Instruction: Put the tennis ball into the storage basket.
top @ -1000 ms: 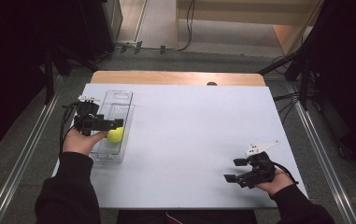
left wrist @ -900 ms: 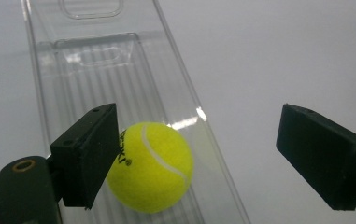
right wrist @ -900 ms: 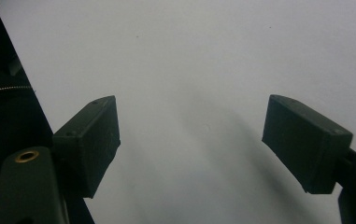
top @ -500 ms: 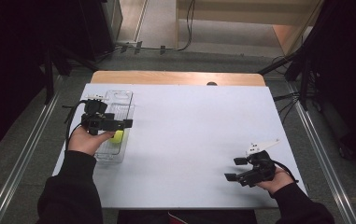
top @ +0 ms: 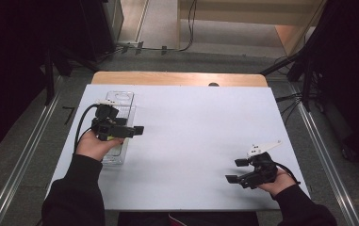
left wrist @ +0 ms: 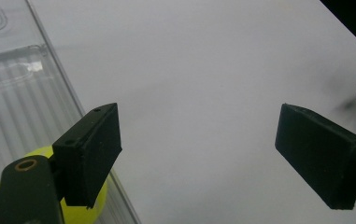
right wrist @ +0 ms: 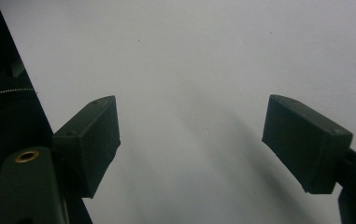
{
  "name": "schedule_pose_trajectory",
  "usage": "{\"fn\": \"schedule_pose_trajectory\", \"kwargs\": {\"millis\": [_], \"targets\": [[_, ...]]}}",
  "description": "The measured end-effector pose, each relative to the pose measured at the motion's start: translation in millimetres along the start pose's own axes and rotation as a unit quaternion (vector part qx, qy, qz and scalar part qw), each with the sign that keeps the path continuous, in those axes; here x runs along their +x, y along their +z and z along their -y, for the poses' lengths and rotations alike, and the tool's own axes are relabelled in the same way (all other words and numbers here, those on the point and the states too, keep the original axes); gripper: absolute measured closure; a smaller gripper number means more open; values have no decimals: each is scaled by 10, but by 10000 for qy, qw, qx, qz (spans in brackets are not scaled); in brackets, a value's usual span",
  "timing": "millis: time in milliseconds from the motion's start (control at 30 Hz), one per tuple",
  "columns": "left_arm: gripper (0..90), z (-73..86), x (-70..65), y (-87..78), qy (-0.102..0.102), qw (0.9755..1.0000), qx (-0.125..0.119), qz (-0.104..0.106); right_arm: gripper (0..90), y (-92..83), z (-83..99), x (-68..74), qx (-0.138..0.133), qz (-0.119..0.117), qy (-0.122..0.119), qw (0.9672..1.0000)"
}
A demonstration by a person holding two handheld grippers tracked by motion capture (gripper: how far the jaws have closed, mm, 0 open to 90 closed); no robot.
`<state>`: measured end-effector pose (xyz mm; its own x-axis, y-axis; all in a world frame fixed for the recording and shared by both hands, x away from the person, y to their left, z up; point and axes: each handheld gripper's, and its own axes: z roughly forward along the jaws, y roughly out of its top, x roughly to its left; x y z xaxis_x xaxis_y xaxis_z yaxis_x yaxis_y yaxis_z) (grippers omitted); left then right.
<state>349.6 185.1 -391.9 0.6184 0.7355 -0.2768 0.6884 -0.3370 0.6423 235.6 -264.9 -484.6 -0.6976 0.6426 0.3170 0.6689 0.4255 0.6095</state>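
Left gripper view has my left gripper (left wrist: 199, 154) with its jaws apart and nothing between them, just bare white table (left wrist: 222, 70). The jaws have just been closing a little, still on nothing. The yellow ball (left wrist: 80, 212) sits in the clear plastic tray (left wrist: 21, 93), half hidden behind my left-hand pad and outside the gap. From the high view, that gripper (top: 137, 130) hangs over the tray's (top: 119, 99) inner edge, pointing out across the table.

As I judge it, the step in hand is getting the ball from the tray. To do that well I should swing back over the tray, tilt down, keep the jaws wide enough to straddle the ball, and clear the ridged wall before closing, since a round ball could roll off a glancing pad.

My right gripper (top: 236, 170) rests near the table's (top: 205, 122) near right corner, jaws apart and empty.
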Motion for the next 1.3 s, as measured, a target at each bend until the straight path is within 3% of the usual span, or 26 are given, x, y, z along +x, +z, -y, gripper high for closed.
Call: {"fn": "schedule_pose_trajectory", "kwargs": {"millis": [600,833,1300], "targets": [[151,70,-141,136,268,9992,136,279,170,-6,7,46,3,66,7,10000],[163,121,-193,145,278,9986,106,445,171,-3,5,48,15,60,-36,10000],[163,252,-285,175,496,9975,242,448,170,-3,3,46,12,51,-23,10000]]}}
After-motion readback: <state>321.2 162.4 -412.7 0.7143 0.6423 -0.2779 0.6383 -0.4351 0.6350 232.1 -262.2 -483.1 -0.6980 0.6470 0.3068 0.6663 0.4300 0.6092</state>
